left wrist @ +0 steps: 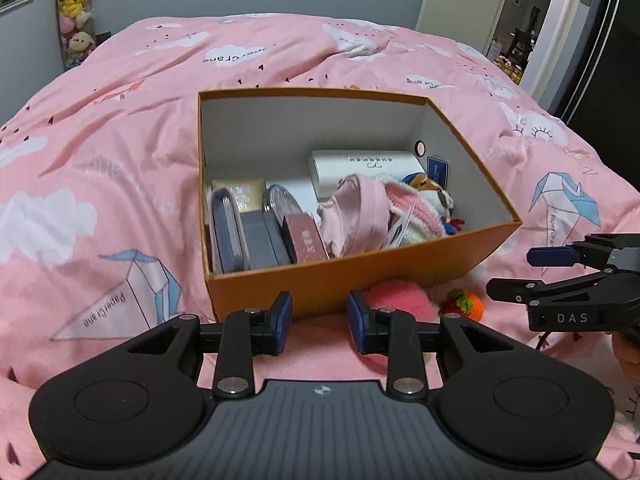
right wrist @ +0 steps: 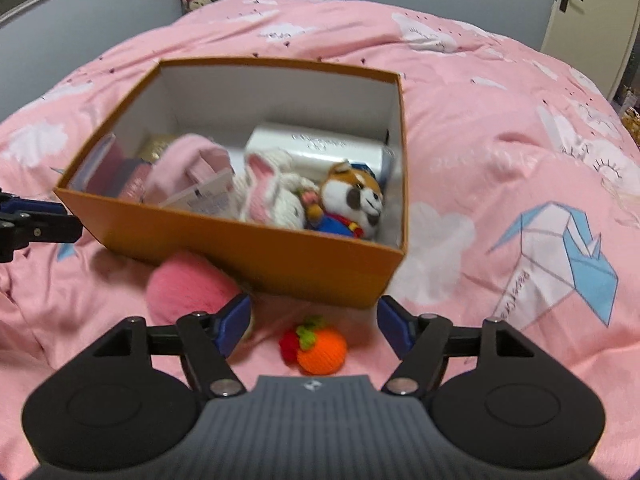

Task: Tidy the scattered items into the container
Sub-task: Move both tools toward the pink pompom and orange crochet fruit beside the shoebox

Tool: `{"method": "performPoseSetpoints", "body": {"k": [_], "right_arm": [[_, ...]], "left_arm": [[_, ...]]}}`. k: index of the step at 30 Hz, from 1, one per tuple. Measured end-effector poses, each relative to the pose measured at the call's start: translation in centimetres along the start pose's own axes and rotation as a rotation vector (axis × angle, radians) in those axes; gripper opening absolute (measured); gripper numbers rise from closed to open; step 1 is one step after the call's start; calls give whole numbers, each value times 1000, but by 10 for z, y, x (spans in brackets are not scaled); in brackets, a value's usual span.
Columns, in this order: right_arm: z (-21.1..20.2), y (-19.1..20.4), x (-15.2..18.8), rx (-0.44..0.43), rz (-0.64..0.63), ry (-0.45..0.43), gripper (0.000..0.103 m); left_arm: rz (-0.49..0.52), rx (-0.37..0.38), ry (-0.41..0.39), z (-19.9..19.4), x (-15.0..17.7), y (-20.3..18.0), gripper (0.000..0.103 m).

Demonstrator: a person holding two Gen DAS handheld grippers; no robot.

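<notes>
An orange cardboard box [right wrist: 256, 248] sits on the pink bed quilt [right wrist: 500, 128], already holding plush toys, small boxes and cases. Just before its near wall lie a pink fluffy ball [right wrist: 188, 286] and a knitted orange fruit [right wrist: 322, 350]. The right hand-held gripper [right wrist: 314, 322] gapes wide and empty above the fruit; the left hand-held gripper [left wrist: 319, 322] stands partly open, empty, beside the ball.

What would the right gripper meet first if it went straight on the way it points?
Probably the orange knitted fruit lying on the pink duvet, between the right gripper's open jaws; the orange box stands farther on. Depth is unclear.
</notes>
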State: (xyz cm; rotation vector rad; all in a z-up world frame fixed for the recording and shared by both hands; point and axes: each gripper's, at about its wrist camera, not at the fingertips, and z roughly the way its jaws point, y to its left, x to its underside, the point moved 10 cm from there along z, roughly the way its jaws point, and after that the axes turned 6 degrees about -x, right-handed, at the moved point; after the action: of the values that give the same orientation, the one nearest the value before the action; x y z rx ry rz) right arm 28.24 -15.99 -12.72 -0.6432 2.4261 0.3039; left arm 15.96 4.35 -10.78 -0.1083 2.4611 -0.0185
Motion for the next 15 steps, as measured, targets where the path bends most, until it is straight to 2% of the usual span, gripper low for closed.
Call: {"method": "performPoseSetpoints", "body": {"k": [6, 10, 12, 13, 15], "right_arm": [[5, -10, 5, 37, 31, -4, 77], [8, -16, 6, 73, 39, -17, 77], [11, -18, 8, 67, 56, -4, 77], [12, -18, 9, 57, 64, 2, 77], [15, -18, 11, 41, 76, 13, 77]], "left_arm": [[51, -28, -12, 7, 8, -8, 35], [61, -16, -8, 13, 10, -13, 35], [64, 0, 0, 17, 12, -15, 44], [67, 8, 7, 18, 14, -17, 56], [78, 14, 17, 20, 16, -19, 57]]}}
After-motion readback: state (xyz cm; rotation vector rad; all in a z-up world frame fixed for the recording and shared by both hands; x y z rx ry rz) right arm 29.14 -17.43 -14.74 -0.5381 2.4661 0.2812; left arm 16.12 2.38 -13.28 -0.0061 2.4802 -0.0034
